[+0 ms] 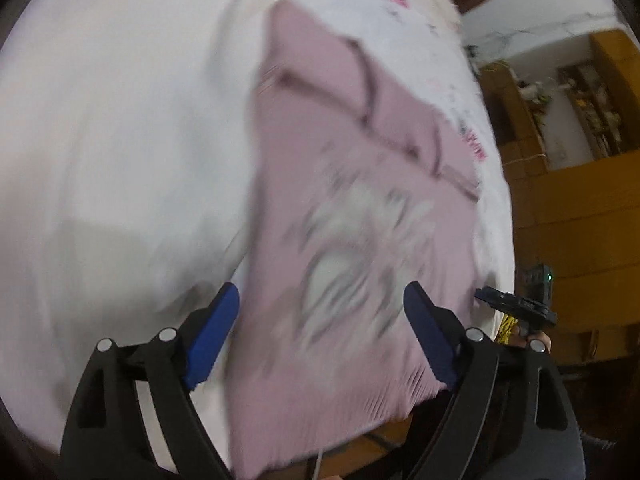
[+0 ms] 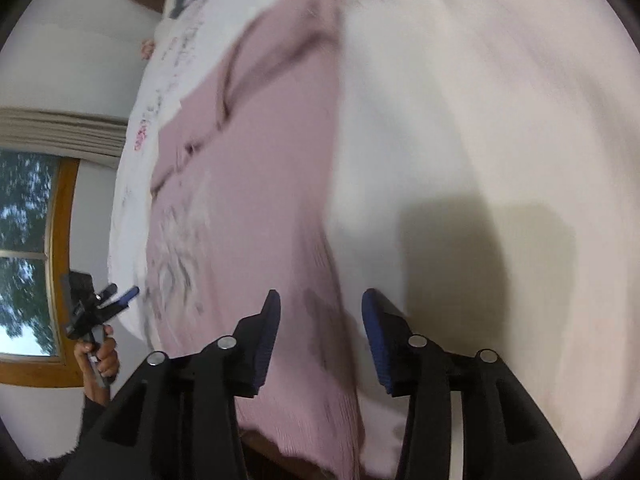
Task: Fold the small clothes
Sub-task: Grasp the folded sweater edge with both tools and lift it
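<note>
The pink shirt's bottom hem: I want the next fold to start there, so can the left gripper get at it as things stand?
Probably yes. The left gripper hangs with open jaws right over the pink shirt, whose hem lies at the near edge of the white sheet, with nothing on top of it.

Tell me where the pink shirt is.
The pink shirt lies flat on the white sheet, below both open grippers, its hem at the near bed edge.

No legible text, print on pink garment [image 1: 352, 240] blurred, markings on white sheet [image 1: 120, 140] unreadable
</note>
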`<state>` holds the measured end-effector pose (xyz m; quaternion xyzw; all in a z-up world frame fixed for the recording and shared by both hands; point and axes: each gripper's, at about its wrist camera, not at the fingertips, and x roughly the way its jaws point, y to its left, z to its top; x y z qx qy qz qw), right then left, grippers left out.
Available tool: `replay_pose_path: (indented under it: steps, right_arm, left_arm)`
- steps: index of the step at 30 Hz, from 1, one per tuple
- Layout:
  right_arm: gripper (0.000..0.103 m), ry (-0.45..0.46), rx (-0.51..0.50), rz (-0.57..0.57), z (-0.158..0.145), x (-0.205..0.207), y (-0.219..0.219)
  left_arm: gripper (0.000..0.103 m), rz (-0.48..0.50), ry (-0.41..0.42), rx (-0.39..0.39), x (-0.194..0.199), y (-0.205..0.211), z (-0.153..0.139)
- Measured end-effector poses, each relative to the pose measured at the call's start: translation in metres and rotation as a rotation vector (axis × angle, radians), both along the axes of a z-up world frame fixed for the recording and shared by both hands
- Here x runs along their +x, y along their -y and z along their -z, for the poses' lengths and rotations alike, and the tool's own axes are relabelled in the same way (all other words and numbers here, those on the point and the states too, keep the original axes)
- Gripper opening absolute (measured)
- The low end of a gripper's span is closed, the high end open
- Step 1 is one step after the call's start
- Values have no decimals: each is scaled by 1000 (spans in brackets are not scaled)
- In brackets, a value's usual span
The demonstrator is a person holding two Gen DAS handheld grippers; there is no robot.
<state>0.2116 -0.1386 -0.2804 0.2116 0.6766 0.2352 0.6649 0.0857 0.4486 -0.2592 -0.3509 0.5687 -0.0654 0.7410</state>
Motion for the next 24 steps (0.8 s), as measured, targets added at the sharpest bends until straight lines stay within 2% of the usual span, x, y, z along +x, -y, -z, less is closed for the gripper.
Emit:
replay_pose_path:
  steps: [2, 5, 11, 14, 17, 19, 24]
  right_arm:
    - [46, -32, -2, 5, 7, -23, 9]
    - [46, -59, 1, 1, 13, -58, 11]
    - [51, -103, 49, 8, 17, -101, 10]
    - [52, -112, 69, 20, 19, -110, 6]
    - [52, -119, 101, 32, 19, -117, -1]
    - [52, -115, 110, 34, 16, -120, -7]
    - [52, -116, 115, 50, 14, -123, -16]
  left_arm:
    - [84, -22, -36, -17, -25, -8, 12]
    - [84, -29, -93, -99, -59, -7, 33]
    - [84, 17, -142, -179, -75, 19, 57]
    - [84, 25, -139, -168, -74, 33, 59]
    - [83, 38, -147, -227, -69, 45, 65]
    - [82, 59, -164, -199, -73, 51, 69]
    - [63, 77, -196, -200, -80, 64, 78]
